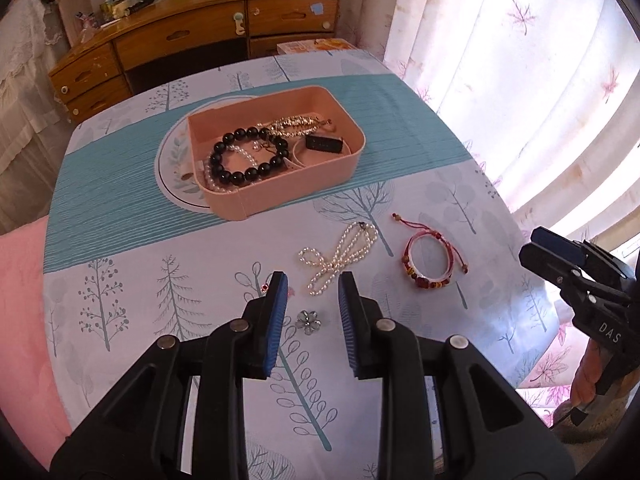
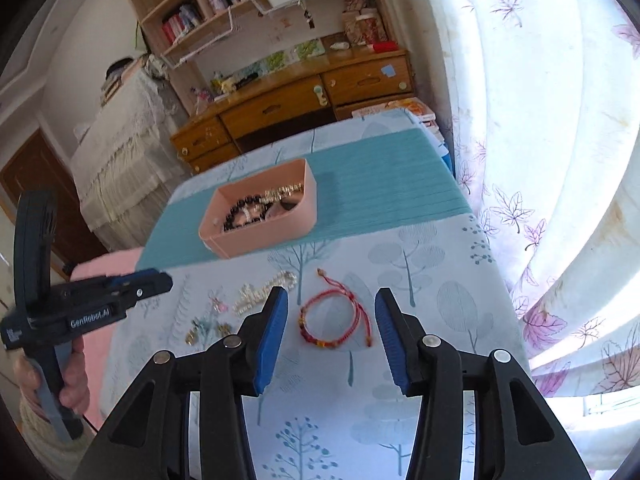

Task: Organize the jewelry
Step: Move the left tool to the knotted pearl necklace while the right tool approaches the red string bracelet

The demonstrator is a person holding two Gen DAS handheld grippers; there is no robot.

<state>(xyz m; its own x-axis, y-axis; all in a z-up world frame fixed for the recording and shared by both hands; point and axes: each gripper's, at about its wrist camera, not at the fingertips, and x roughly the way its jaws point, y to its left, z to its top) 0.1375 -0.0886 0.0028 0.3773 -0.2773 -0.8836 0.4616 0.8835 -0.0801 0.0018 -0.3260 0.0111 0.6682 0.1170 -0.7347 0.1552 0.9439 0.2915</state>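
A pink box [image 1: 304, 184] on the table holds a black bead bracelet [image 1: 250, 156], a gold chain [image 1: 296, 125], pearls and a dark tag. On the cloth in front lie a pearl necklace [image 1: 340, 258], a red cord bracelet [image 1: 430, 258], a small silver flower piece [image 1: 308, 321] and a tiny red item [image 1: 264, 288]. My left gripper [image 1: 312, 286] is open and empty, above the flower piece. My right gripper [image 2: 331, 306] is open and empty, with the red bracelet [image 2: 334, 320] seen between its fingers. The pink box [image 2: 272, 232] and the pearls [image 2: 260, 290] also show there.
The table wears a tree-print cloth [image 1: 160, 288] with a teal band. A pink cushion [image 1: 24, 320] lies at the left edge. A wooden desk with drawers [image 1: 192, 36] stands behind. A curtain [image 1: 520, 80] hangs close on the right.
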